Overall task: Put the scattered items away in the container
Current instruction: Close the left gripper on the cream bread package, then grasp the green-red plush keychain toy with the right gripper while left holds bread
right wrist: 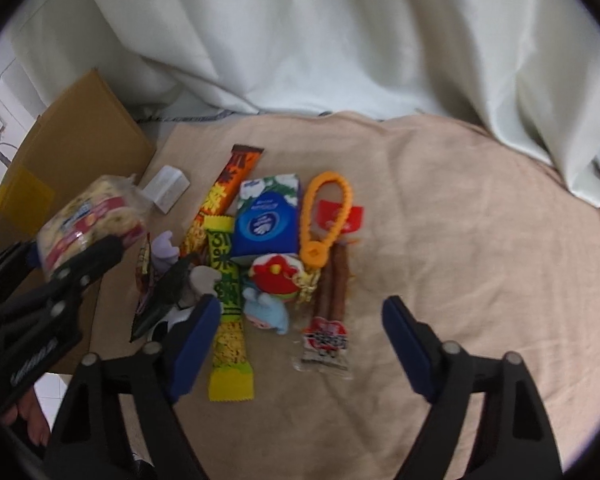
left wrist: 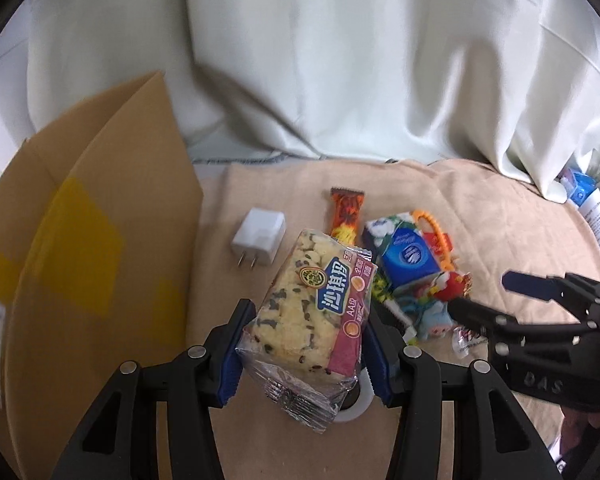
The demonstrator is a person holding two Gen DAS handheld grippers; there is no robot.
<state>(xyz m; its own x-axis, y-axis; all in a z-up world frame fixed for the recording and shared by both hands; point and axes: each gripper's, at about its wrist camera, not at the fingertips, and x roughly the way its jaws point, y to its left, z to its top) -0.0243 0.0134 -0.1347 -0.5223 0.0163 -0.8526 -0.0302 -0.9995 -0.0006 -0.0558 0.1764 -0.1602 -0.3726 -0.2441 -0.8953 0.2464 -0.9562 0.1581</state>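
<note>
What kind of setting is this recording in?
Probably a home room staged for a tidy-up: a beige cloth over the surface, pale curtains behind, a cardboard box beside scattered snacks and toys.

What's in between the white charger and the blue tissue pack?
The long orange snack bar lies between the white charger and the blue tissue pack. The right wrist view shows it best.

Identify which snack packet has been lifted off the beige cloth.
The sachima rice-cake packet, clamped in the left claw; the long yellow packet and the sausage-stick packet lie on the cloth.
</note>
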